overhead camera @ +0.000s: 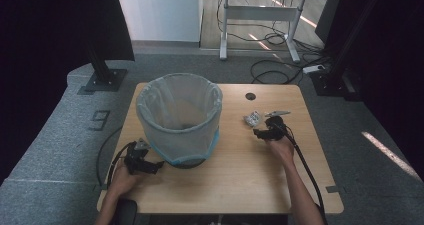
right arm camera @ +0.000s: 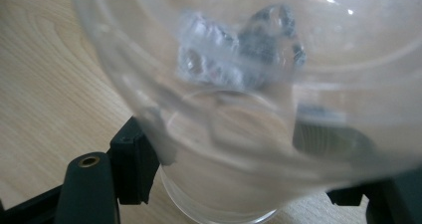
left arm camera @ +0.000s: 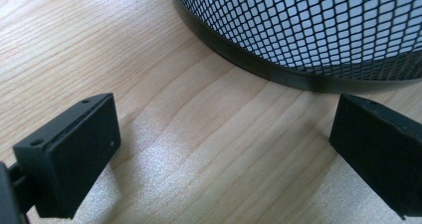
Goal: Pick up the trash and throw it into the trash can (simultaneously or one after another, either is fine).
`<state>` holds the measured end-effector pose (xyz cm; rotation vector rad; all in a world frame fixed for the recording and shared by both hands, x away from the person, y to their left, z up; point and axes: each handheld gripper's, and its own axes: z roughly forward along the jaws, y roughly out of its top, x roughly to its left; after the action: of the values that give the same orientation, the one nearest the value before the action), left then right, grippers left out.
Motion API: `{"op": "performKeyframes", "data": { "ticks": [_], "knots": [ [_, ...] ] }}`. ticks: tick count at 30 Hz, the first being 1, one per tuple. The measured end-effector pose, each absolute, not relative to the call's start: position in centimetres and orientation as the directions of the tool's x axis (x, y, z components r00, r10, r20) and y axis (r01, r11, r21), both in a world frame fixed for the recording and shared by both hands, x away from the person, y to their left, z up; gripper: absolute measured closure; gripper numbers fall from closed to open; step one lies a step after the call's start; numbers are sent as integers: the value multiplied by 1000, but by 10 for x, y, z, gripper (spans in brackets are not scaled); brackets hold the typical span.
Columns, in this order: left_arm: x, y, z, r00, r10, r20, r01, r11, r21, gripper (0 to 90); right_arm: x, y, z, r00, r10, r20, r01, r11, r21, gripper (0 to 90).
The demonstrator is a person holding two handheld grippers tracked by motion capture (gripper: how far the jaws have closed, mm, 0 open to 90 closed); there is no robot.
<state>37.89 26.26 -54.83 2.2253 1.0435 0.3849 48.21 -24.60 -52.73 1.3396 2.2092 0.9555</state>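
Left claw [overhead camera: 150, 166] rests low, jaws wide apart; right claw [overhead camera: 263, 131] is clamped.

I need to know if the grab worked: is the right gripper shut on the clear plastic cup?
Shut on it: the right gripper has a jaw pressed on each side of the clear plastic cup.

Clear glossy plastic cup [right arm camera: 234, 149]; black metal-mesh bin [left arm camera: 318, 30]; matt wood table [left arm camera: 149, 84].

Grey carpet floor [overhead camera: 60, 135] all round the wooden surface [overhead camera: 240, 175]. Black curtains [overhead camera: 45, 30] on left and right. White wall panel [overhead camera: 160, 12] at back, beside a strip of wood floor. White-legged desk [overhead camera: 260, 15] behind, cables [overhead camera: 272, 72] looped under it. Light streak [overhead camera: 390, 155] on carpet at right.
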Motion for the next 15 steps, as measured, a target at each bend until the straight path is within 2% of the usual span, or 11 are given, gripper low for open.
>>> {"op": "performKeyframes", "data": {
  "ticks": [15],
  "knots": [
    [379,263,-548,641,767,-8,580,-478,660,0,469,-248,-495,-537,843,25,608,367,704,288]
  ]
}}
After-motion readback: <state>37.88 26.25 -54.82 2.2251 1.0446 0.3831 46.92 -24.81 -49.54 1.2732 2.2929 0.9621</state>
